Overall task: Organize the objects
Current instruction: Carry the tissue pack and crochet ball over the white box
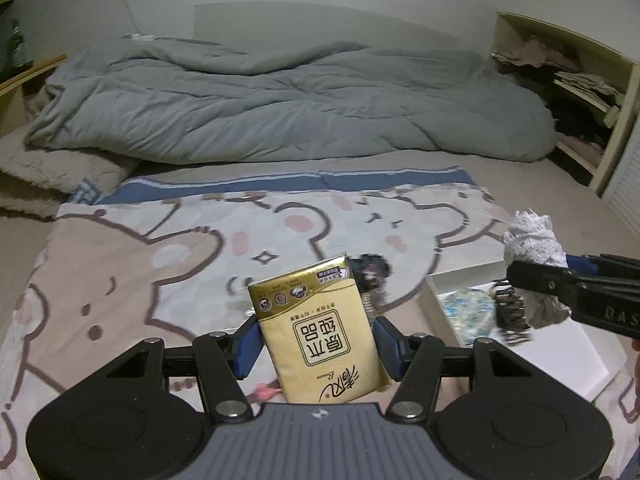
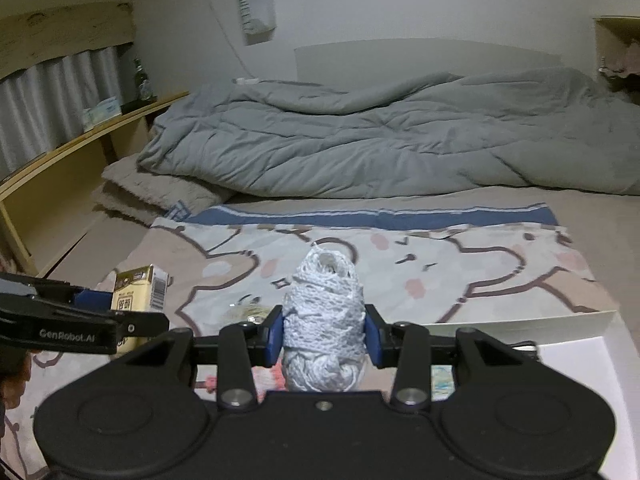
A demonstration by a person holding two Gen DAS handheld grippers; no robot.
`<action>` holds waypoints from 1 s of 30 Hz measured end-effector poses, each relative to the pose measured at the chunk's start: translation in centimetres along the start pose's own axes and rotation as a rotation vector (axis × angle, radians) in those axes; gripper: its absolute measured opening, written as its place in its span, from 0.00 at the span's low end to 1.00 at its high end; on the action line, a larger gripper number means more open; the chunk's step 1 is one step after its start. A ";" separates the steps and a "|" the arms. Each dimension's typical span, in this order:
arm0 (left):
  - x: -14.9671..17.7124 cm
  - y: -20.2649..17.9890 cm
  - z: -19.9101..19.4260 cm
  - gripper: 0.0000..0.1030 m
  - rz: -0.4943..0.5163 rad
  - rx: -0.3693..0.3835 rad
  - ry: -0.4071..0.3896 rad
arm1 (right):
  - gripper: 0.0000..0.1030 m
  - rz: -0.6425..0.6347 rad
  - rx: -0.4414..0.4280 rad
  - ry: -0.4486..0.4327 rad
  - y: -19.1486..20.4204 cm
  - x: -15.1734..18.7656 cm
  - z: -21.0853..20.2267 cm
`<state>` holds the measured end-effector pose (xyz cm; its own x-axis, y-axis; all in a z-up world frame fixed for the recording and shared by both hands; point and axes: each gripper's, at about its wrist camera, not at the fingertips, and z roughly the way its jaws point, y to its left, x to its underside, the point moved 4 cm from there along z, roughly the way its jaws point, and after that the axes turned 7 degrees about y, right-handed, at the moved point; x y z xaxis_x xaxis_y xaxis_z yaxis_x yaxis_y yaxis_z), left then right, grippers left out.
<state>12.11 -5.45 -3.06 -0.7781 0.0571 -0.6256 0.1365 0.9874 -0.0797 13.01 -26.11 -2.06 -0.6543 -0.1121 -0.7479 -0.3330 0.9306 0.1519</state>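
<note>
Tissue pack [image 1: 320,332] between left hand-held gripper [image 1: 318,346] fingers

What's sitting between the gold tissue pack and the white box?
In the left wrist view, a black fuzzy hair clip lies on the cartoon bear blanket between the gold tissue pack and white box.

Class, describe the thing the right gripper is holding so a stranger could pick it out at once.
Start at the bear-print blanket spread on the bed, with a white box on its right side. Above them the right gripper clamps a roll of white lace ribbon. Unlike the glossy gold tissue pack, it is pale, knitted-looking and rounded.
</note>
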 end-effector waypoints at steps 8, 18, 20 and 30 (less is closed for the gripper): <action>-0.9 -5.3 0.8 0.58 0.064 0.052 -0.011 | 0.40 0.031 0.060 -0.012 -4.6 0.3 -1.5; -2.4 -11.7 2.6 0.58 0.160 0.094 -0.016 | 0.40 0.076 0.151 -0.008 -10.4 1.6 -2.7; -2.5 -12.9 3.3 0.58 0.173 0.109 -0.009 | 0.40 0.087 0.168 -0.007 -11.5 1.8 -2.7; -3.4 -18.8 6.6 0.58 0.233 0.256 -0.006 | 0.40 0.144 0.269 -0.005 -17.4 2.6 -2.7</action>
<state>16.21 -25.20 -4.52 -0.7046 0.2753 -0.6540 0.4601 0.8789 -0.1259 15.31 -43.57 -4.90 -0.6784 0.0283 -0.7341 -0.0454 0.9957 0.0804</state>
